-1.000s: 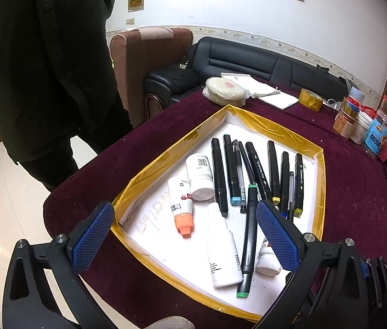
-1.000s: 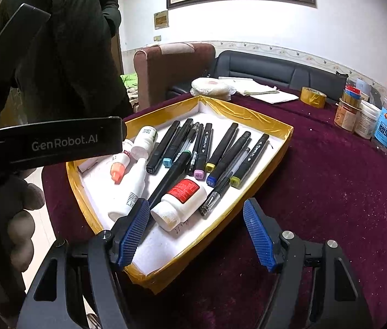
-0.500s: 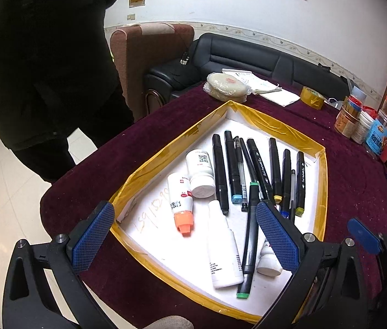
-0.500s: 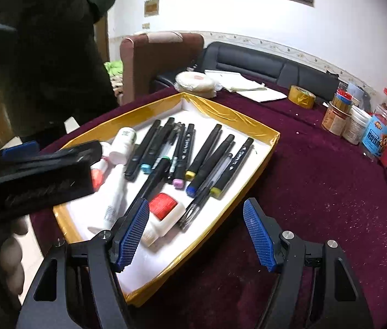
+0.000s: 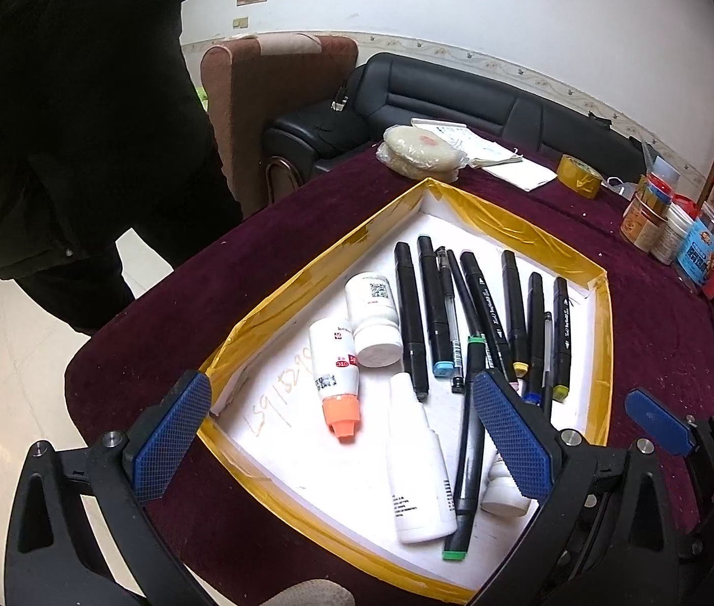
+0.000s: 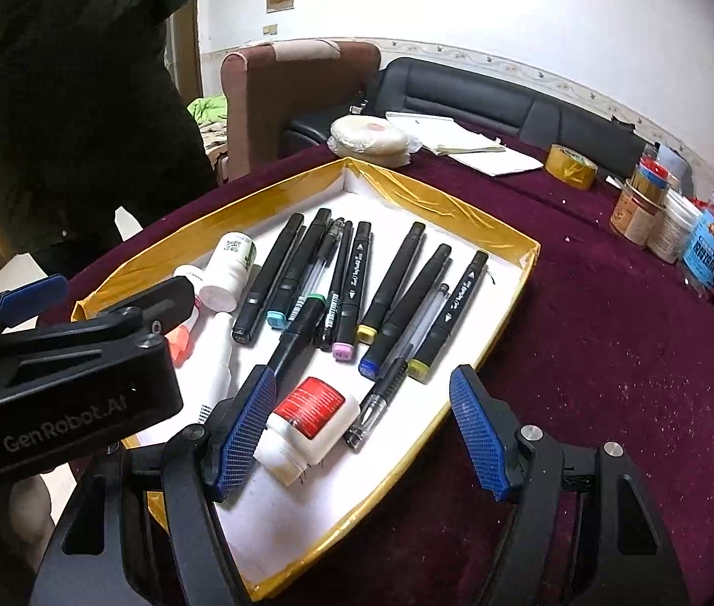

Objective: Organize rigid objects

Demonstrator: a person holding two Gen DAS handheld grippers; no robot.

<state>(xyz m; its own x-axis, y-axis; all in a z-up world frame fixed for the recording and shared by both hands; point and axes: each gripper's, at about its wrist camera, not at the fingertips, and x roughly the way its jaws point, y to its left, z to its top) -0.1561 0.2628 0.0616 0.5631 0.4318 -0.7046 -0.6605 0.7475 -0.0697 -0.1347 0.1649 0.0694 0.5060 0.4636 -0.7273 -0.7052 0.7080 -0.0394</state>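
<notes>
Counting four white bottles (image 5: 420,459) and roughly ten pens (image 6: 392,272) inside the gold-edged tray (image 5: 518,224) mid-worktop (image 6: 609,353), maroon cloth; left gripper (image 5: 341,434) and right gripper (image 6: 362,434) jaws apart, empty.

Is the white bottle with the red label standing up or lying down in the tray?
Lying down. The white bottle with the red label rests on its side on the tray floor, label facing up.

A white tray (image 5: 604,333) edged in yellow tape sits on maroon cloth (image 5: 164,313); black markers (image 6: 397,272) show blue, pink, yellow ends; the lower-centre white bottle (image 6: 314,416) has a red label.
</notes>
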